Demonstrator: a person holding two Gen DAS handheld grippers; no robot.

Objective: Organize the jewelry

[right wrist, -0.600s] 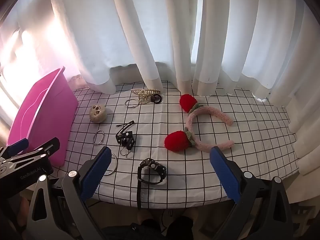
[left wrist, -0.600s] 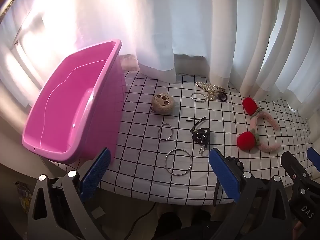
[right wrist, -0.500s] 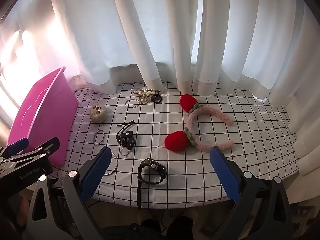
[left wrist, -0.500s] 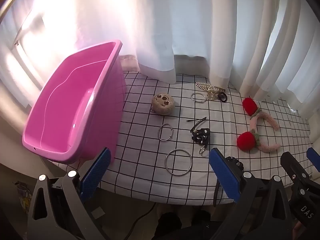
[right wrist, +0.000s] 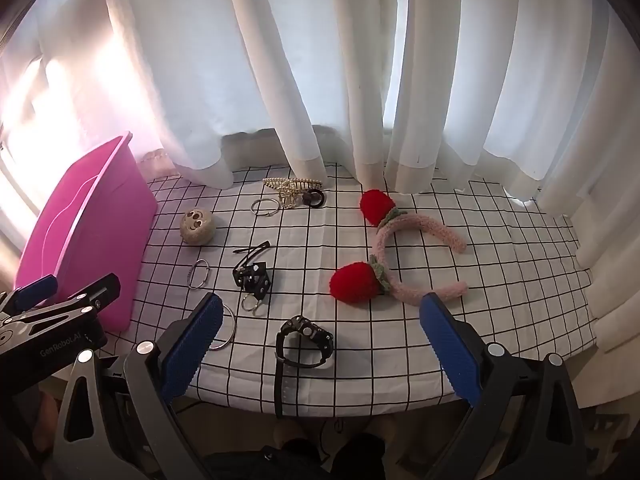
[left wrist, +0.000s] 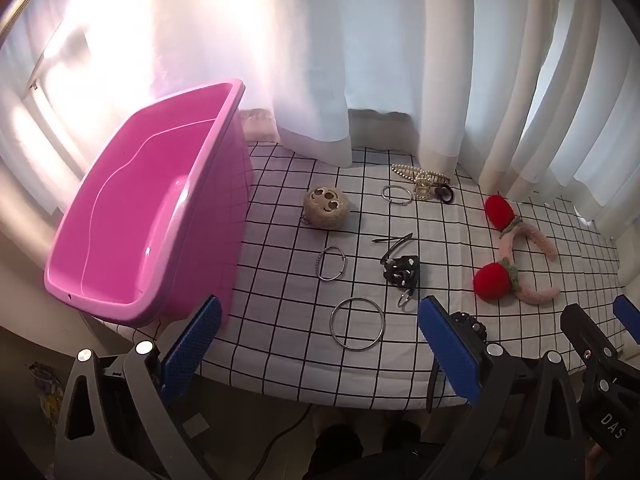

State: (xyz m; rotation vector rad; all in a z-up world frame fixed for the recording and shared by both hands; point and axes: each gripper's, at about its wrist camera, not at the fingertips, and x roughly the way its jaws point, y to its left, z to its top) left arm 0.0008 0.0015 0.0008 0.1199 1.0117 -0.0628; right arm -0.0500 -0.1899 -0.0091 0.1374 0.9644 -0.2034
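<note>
I held both claws above the near edge of the tabletop (right wrist: 500, 280), tilted down at the spread. My left claw (left wrist: 318, 344) was released, its blue pads wide apart with nothing between them; my right claw (right wrist: 322, 344) stood just as wide and empty. Nothing had gone into the pink tub (left wrist: 132, 216) at the left end of the checked cloth, so I judged the sorting had not yet begun.

For a first pick I judged the large metal ring (left wrist: 357, 323) best for the left claw, since it lay nearest the tub. It lay flat, so I would have needed to come down steeply and pinch across the wire at one side rather than span the whole hoop. The black watch (right wrist: 304, 342), lying right between my right pads near the cloth's edge, suited the right claw; gripping the case rather than the hanging strap seemed safer.

Counted, the pieces were:
- one large ring
- one smaller bangle (left wrist: 331, 262) near the tub
- one thin ring (left wrist: 396, 195) at the back
- one gold claw clip (left wrist: 422, 182)
- one dark hair tie (left wrist: 445, 193) just beside that clip
- one round beige charm (left wrist: 326, 208)
- one black clip with a key ring (left wrist: 401, 270)
- one watch
- one pink headband (right wrist: 416, 256) with two red strawberries
</note>
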